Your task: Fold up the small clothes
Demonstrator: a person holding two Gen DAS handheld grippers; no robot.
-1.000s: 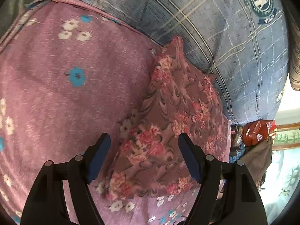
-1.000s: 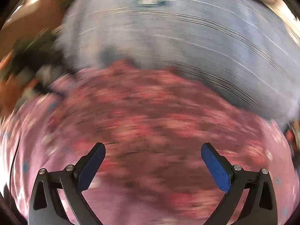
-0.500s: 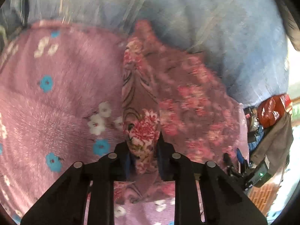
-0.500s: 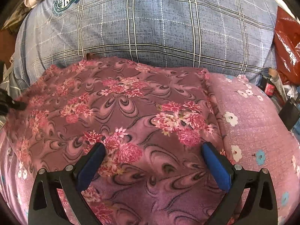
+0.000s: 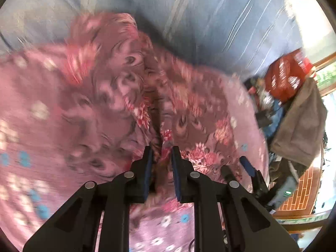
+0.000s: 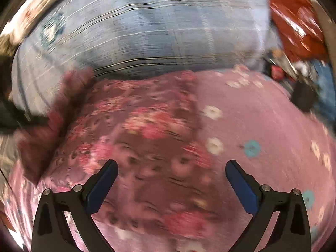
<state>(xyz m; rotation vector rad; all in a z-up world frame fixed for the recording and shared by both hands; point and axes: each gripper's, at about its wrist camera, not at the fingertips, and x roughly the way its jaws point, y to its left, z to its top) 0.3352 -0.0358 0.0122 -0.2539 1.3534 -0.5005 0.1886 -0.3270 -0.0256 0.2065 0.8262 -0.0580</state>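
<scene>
Cloth fills the narrow gap of the left gripper (image 5: 161, 157): its jaws have just been closing and now pinch a fold of the maroon floral garment (image 5: 189, 105), the tool pitched steeply downward. The right gripper (image 6: 171, 174) hangs spread wide above the same garment, pads clear of it, tilted down less steeply. The garment lies on a pink flowered bedsheet (image 6: 262, 126), with a blue checked pillow (image 6: 157, 31) behind it. Both views are blurred.

Daylight was bright, glaring white at the right edge of the left wrist view. Motion blur smeared both views; fisheye curvature bent edges and darkened corners.
</scene>
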